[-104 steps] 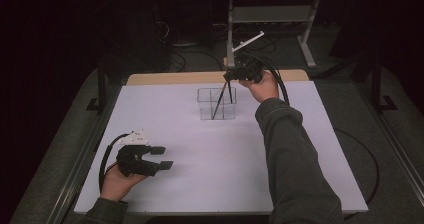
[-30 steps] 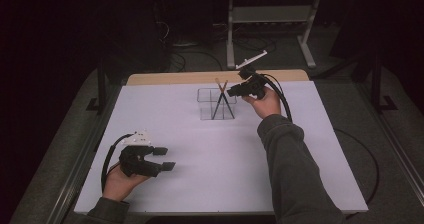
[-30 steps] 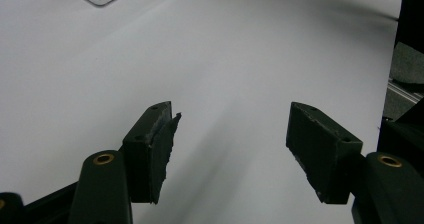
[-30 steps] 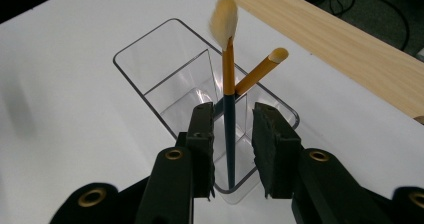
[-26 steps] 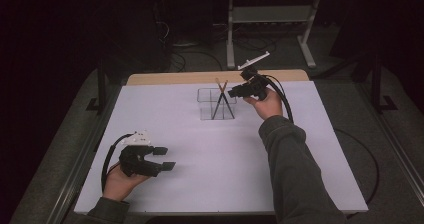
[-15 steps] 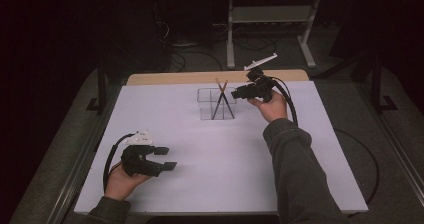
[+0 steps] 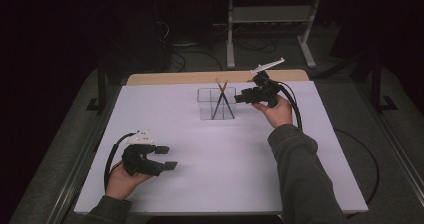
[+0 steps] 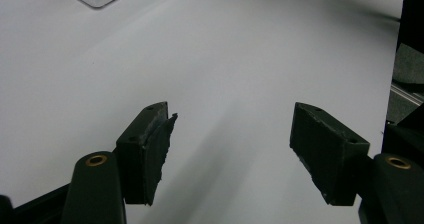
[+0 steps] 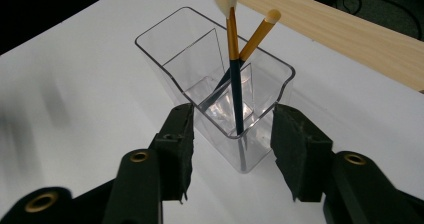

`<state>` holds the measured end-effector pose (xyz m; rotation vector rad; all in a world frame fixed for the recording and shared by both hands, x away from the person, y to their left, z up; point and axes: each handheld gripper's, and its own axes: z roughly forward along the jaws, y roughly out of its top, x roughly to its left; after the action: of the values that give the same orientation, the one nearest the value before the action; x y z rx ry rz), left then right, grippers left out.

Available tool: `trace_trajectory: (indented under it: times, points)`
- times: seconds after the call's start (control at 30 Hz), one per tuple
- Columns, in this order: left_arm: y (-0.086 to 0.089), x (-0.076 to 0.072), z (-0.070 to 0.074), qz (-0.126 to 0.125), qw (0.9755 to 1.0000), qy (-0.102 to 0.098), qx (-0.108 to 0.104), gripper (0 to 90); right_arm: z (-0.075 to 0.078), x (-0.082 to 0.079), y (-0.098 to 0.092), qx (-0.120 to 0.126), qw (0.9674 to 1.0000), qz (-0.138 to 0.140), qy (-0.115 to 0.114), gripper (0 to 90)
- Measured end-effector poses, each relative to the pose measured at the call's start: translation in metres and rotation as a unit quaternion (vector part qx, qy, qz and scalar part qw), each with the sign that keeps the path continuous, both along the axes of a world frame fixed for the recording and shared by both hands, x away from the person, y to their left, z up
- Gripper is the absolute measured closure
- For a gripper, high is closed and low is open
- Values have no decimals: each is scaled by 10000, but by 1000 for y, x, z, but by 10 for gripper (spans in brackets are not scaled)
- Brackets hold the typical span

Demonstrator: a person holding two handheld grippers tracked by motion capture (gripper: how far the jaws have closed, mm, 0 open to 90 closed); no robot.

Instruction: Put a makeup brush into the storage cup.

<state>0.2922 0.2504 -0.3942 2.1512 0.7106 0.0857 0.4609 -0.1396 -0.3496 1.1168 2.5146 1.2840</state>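
While two brushes [image 9: 235, 79] stand crossed inside a clear holder [image 9: 172, 54] near the far middle of the white bench [image 7: 200, 184], the right tongs [image 7: 241, 98] hover just beside the holder's right side. Their jaws have just been opening and grip nothing; seen from the right gripper view, the holder sits beyond them. Well apart, at the near left, the left tongs [image 7: 168, 157] rest wide and empty.

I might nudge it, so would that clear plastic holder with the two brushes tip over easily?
Probably. The clear holder looks thin-walled and light, and both makeup brushes lean well above its rim, so it seems top-heavy. On the smooth white table it may slide first.
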Motion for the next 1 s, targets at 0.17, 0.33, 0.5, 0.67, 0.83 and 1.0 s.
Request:
trace_trajectory:
  times: [0.17,0.33,0.5,0.67,0.83,1.0]
  points:
    - [0,0,2,15,10000,-36,-40,310,0,-5,-2,47,10000,1,-61,468]
    - [1,1,0,28,10000,-24,-21,298,0,-8,-6,77,9999,-12,-64,443]
    - [3,1,1,42,10000,-26,-18,292,0,-12,-8,54,10000,-41,-47,395]
    - [1,0,1,55,10000,-61,12,291,-2,-17,-10,80,9999,-27,-73,376]
    - [-1,0,1,81,9999,-71,-6,281,-4,-23,-12,85,9999,-38,-90,331]
    - [-3,-1,1,123,9998,-121,-23,264,-3,-28,-16,115,9998,-91,-139,309]
